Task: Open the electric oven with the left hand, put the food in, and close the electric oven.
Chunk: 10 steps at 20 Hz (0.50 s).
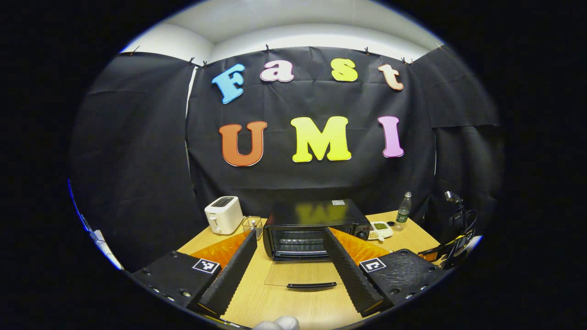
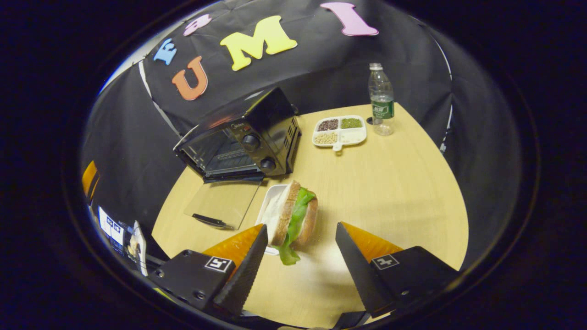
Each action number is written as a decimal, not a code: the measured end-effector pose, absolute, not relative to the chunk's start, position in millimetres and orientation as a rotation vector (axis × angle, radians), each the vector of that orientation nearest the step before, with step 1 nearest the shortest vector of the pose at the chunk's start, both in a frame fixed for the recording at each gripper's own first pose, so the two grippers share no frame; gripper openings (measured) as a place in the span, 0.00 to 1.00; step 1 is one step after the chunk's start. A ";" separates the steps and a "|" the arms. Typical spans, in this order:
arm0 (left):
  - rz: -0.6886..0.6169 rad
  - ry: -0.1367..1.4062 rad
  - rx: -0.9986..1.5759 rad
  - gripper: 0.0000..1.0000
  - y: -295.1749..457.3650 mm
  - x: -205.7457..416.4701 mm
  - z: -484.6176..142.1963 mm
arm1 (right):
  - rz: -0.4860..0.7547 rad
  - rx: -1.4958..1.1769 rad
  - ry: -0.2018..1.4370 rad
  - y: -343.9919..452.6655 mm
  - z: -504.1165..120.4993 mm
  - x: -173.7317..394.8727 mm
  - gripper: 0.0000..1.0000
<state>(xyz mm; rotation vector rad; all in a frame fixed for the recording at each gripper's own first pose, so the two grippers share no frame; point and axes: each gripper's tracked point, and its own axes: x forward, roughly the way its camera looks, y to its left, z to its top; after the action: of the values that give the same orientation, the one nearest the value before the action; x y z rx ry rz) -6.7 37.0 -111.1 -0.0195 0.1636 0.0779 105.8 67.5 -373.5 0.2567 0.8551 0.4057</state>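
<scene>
Sandwich point(image 2: 293, 215) between spread right claw point(image 2: 300, 240) fingers, untouched.

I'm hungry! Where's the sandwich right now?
In the right gripper view, the sandwich stands on a white plate, right of the oven's open glass door.

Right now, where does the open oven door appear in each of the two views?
Left gripper view: the oven door lies flat at bottom centre, between the left tool's fingers.
Right gripper view: the oven door lies left of centre, beside the sandwich.
Shared landmark: the divided dish beside the oven.
</scene>
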 end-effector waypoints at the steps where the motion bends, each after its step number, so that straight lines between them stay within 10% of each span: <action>1: 0.092 0.163 -0.022 0.95 37.2 -5.0 -106.3 | 0.434 0.275 0.877 73.2 -378.0 110.5 0.95; 10: 0.186 0.173 -0.019 0.95 36.5 3.5 -98.8 | 0.554 0.421 1.031 95.4 -395.1 128.6 0.65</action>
<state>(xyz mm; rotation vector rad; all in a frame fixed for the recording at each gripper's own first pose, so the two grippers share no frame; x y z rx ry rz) 3.5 36.5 -98.8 -0.0191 0.1734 0.1858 128.6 95.4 -395.1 0.4211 1.0305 0.5538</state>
